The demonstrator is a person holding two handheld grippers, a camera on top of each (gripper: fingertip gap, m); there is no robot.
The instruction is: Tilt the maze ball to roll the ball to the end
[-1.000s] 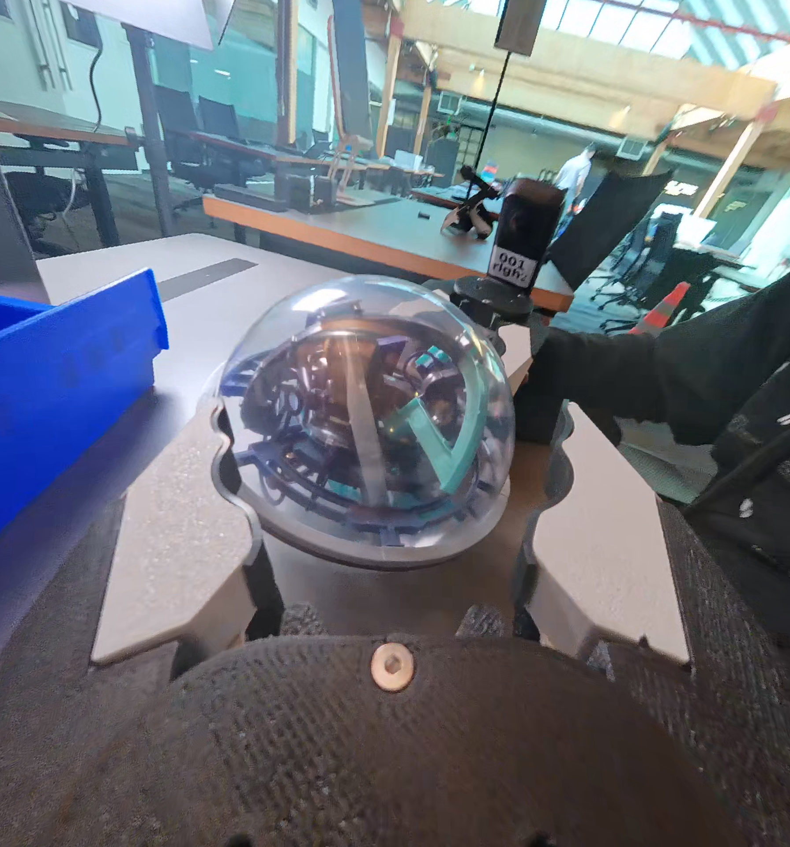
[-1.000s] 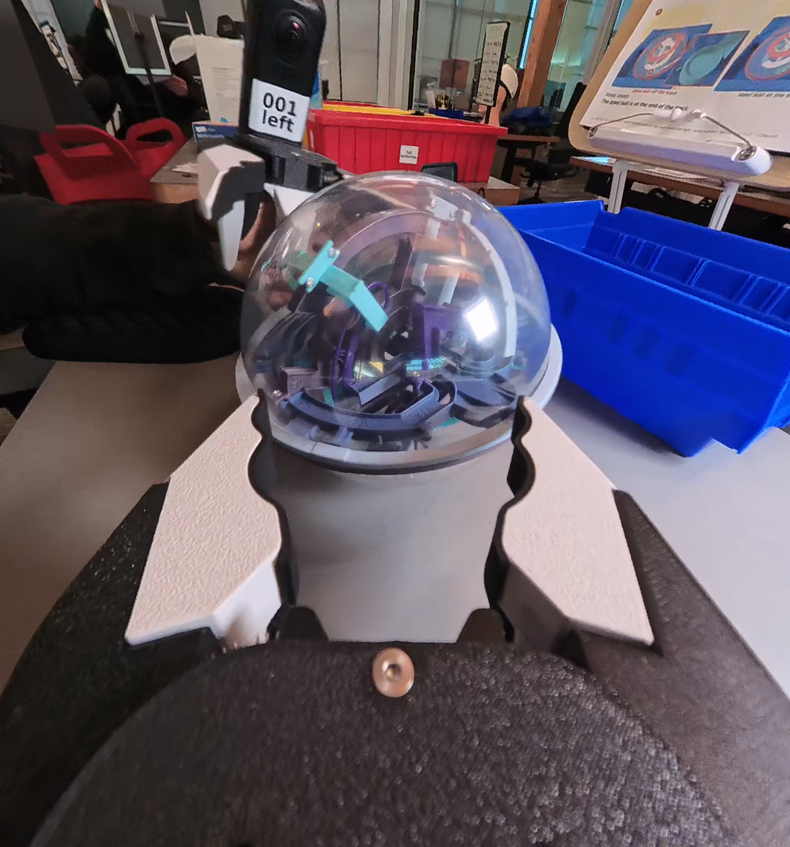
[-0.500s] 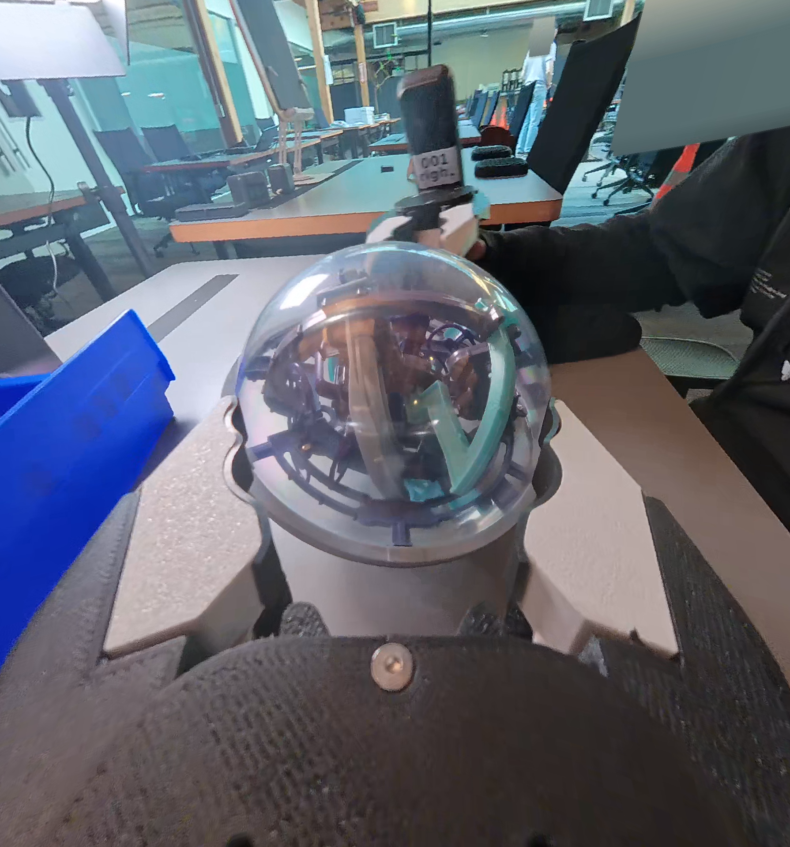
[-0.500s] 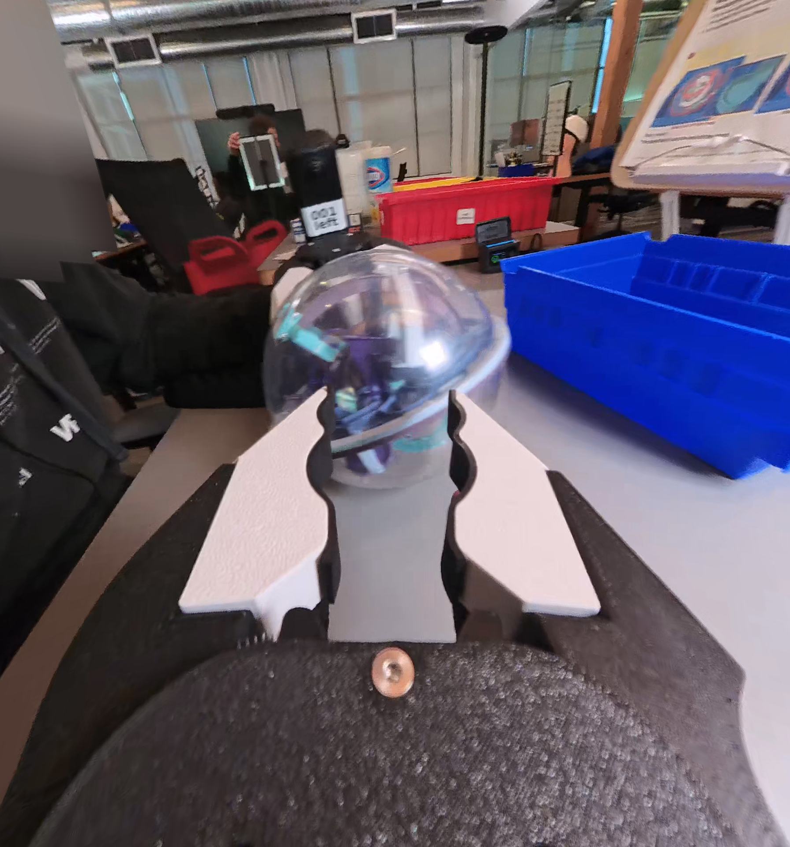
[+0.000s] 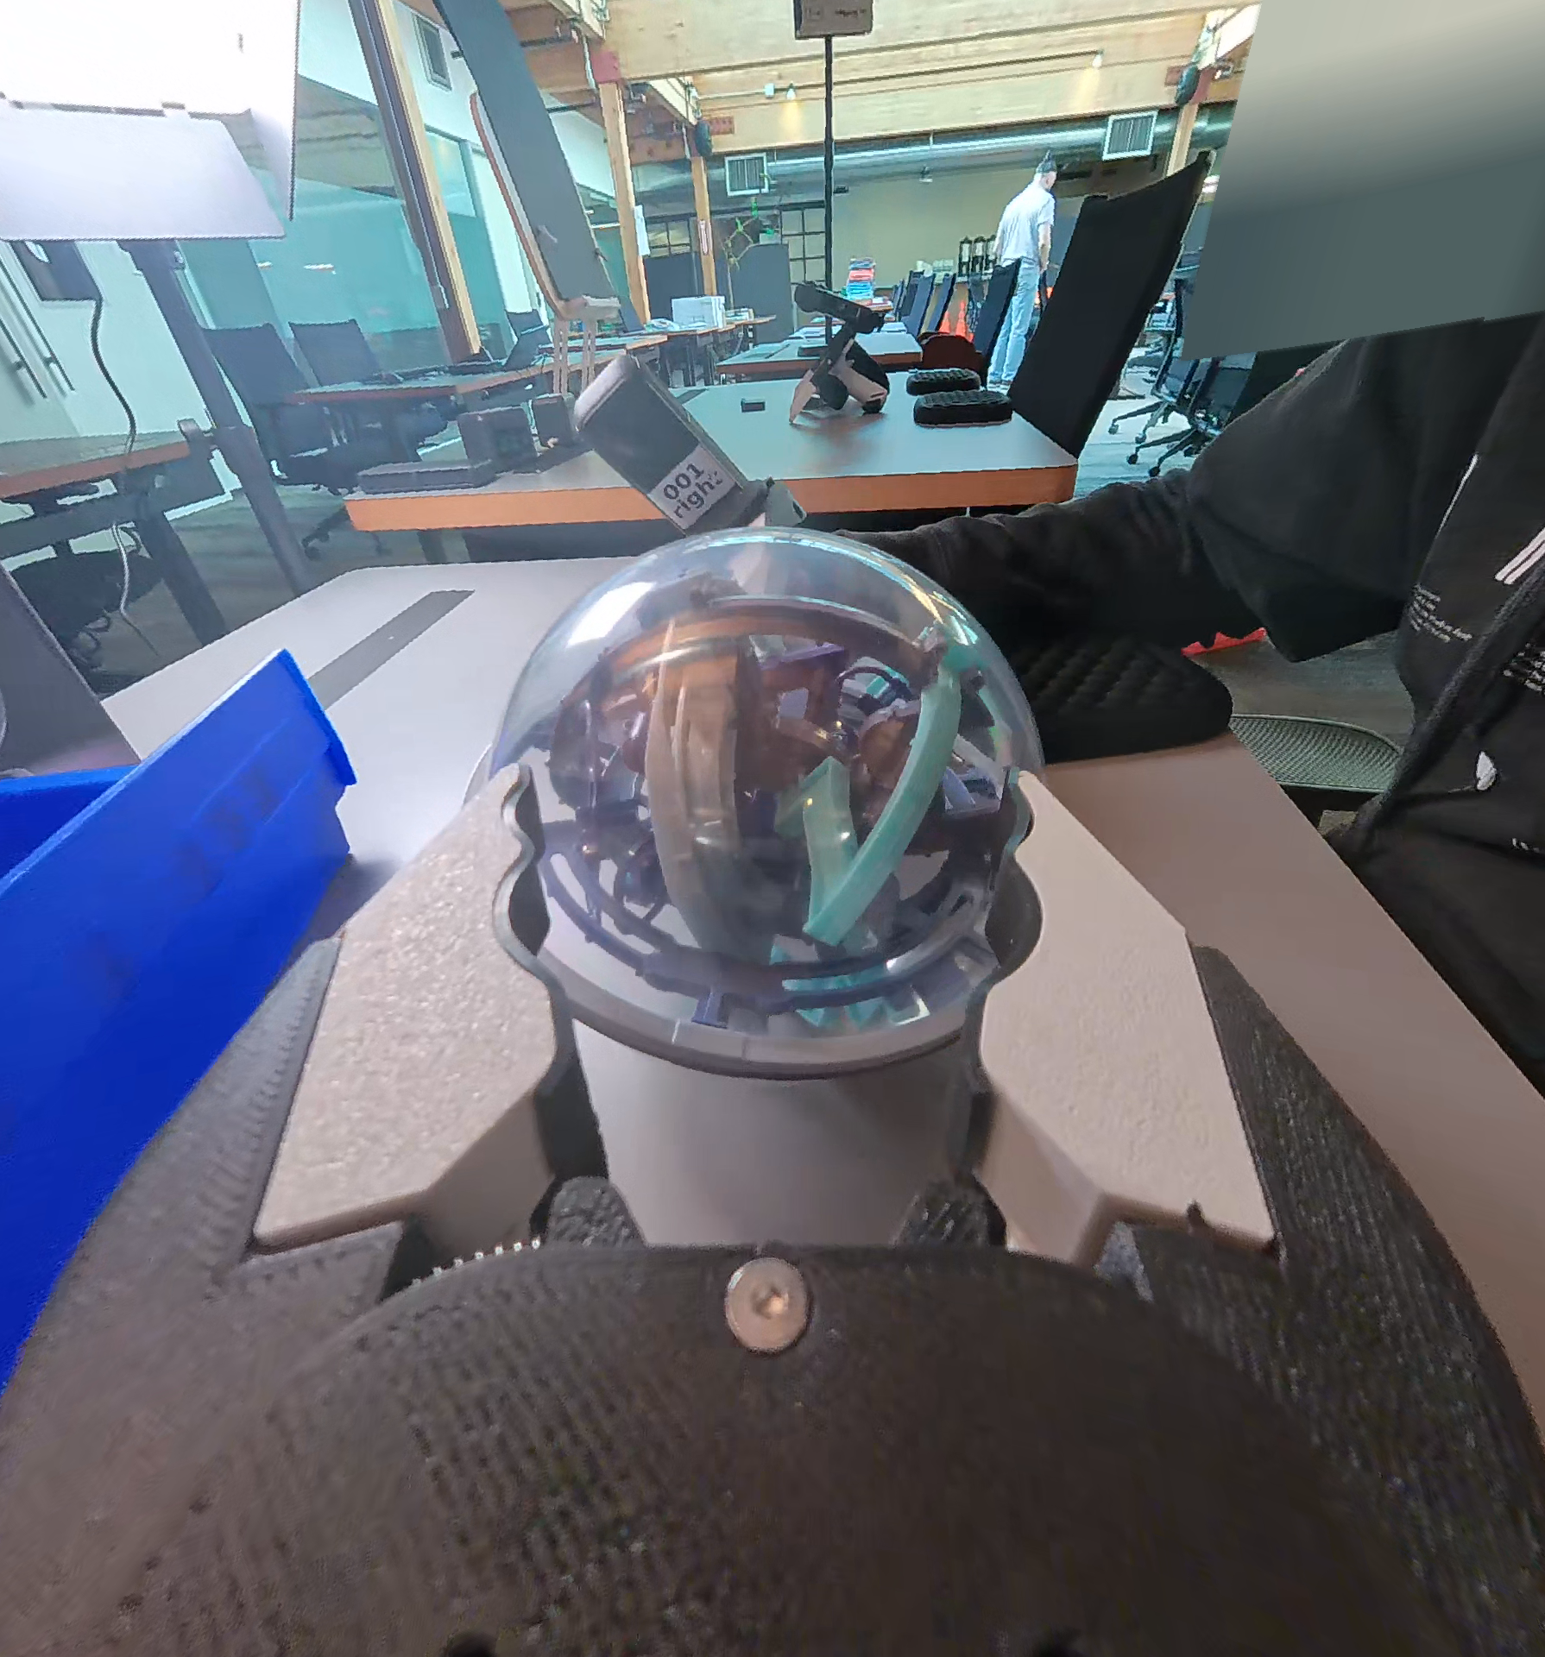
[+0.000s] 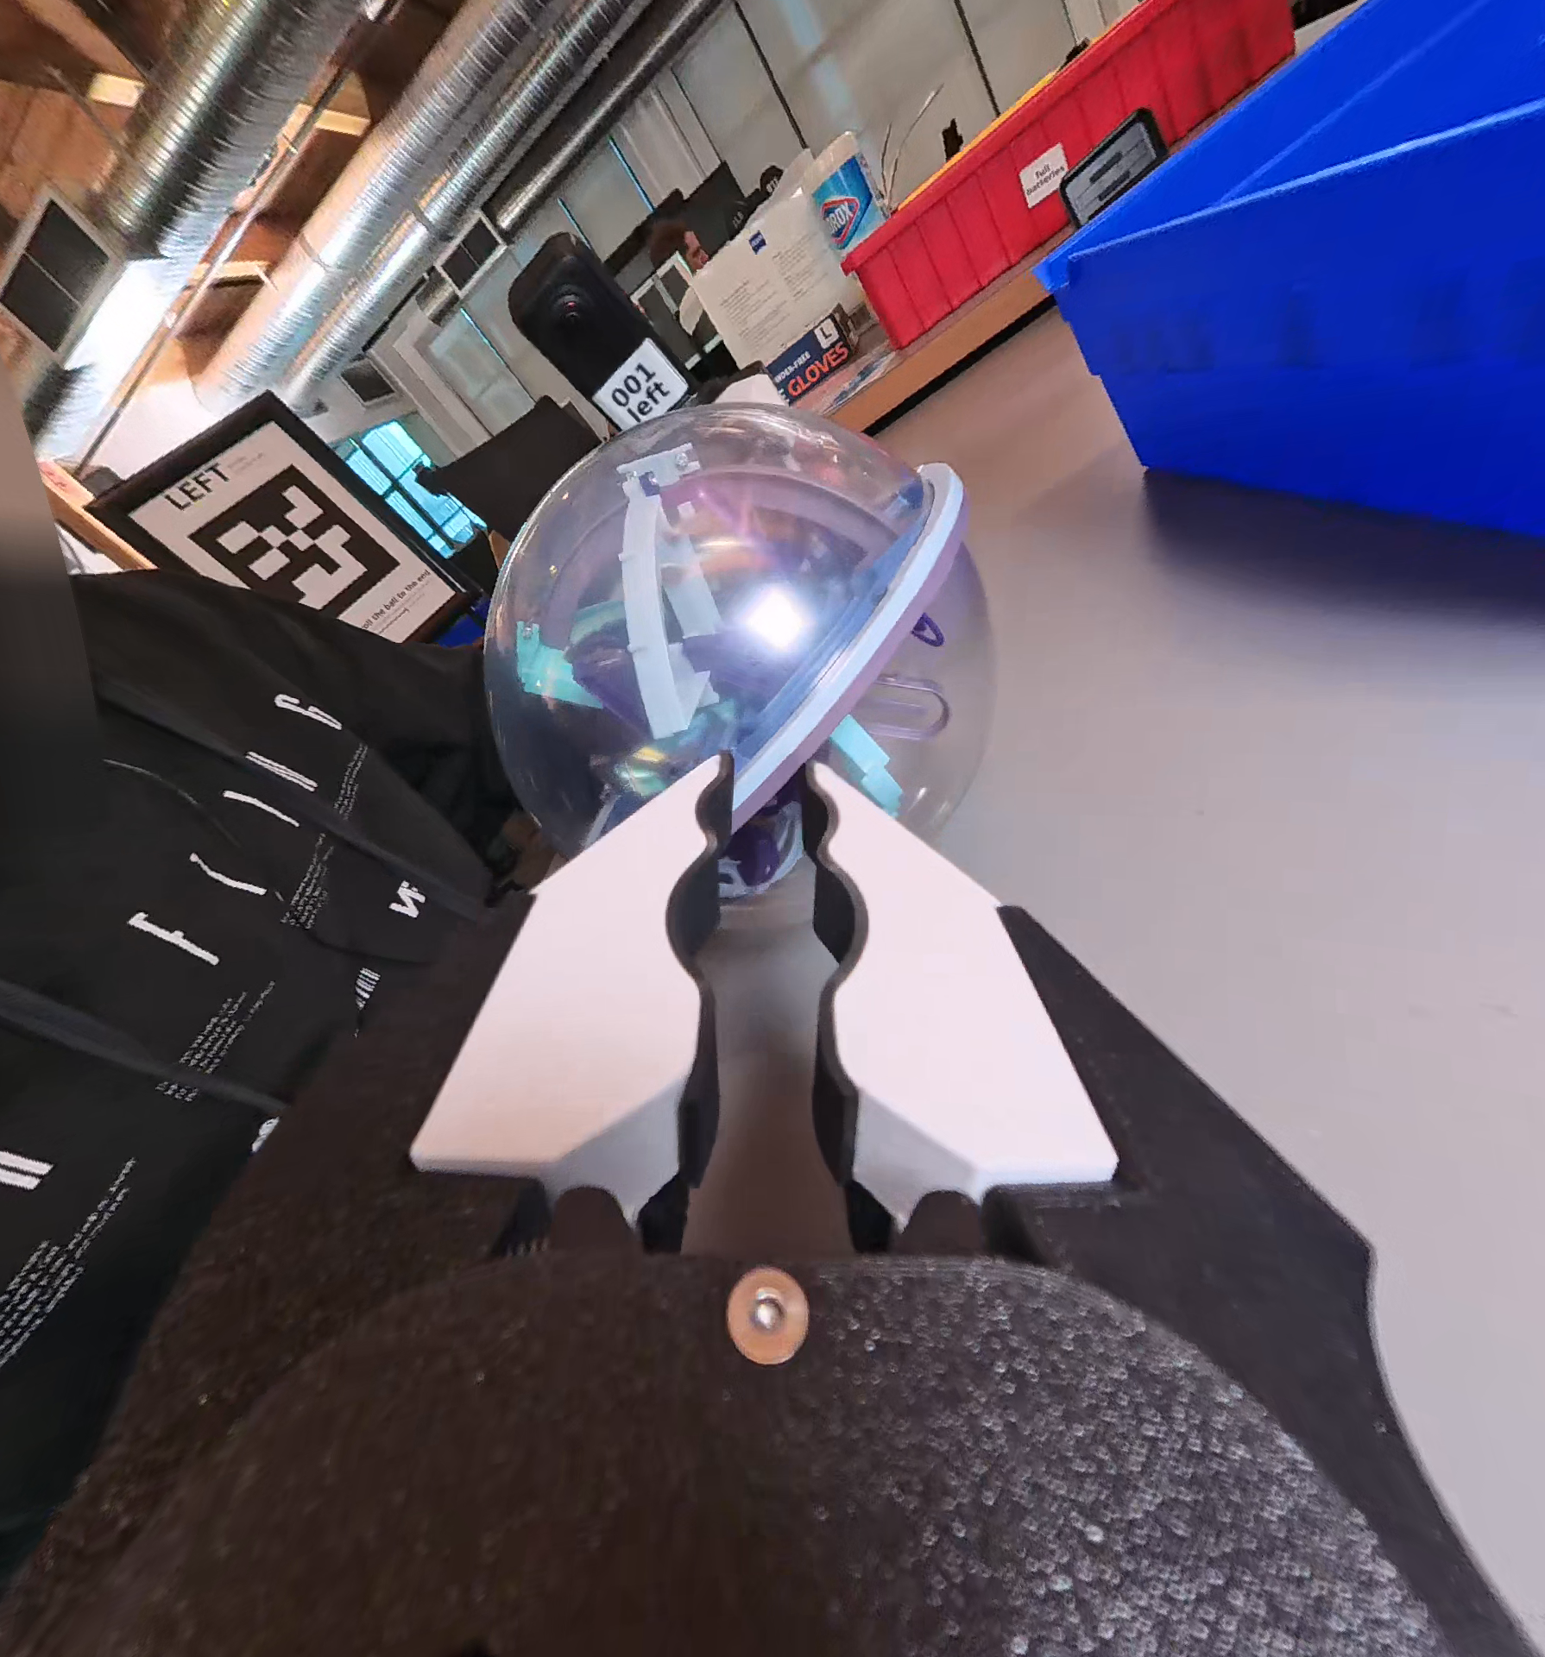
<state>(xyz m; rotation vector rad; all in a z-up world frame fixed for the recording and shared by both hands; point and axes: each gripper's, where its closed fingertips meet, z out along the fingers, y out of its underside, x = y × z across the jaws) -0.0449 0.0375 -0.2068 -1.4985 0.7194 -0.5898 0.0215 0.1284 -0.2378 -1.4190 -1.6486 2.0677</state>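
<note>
Here the maze ball (image 5: 764,789), a clear sphere packed with teal, tan and purple tracks, served as the landmark for everything else. Nearest the left wrist camera, the left gripper (image 5: 764,861) stood wide apart around the ball's lower half, its pale fingers (image 5: 446,950) against the ball's two sides at the flat grey rim that girdles it, so the ball sat clamped between them. In the right wrist view the right gripper (image 6: 771,789) was nearly closed, its white fingertips (image 6: 661,834) pinching the thin pale rim (image 6: 850,663) of the ball at its near lower edge, one tip on each face of the rim. The rim ran steeply tilted there, rising toward the upper right.

The ball was above the grey table (image 6: 1244,807), close to its edge on the person's side. Just left of the ball in the left wrist view lay a blue bin (image 5: 123,941); in the right wrist view the same kind of blue bin (image 6: 1343,314) was to the ball's right and beyond it. Right of the ball, a black sleeve (image 5: 1110,574) reached in behind it.

Behind the ball, each view showed the other gripper's black camera post bearing a small white label (image 6: 642,394) with printed characters. Farther behind the ball stood a framed sign (image 6: 276,529) with a black-and-white square code and some lettering, a box (image 6: 809,359) with printed lettering, a canister (image 6: 845,202) with a brand logo, and a red bin (image 6: 1065,161) carrying a white sticker.
</note>
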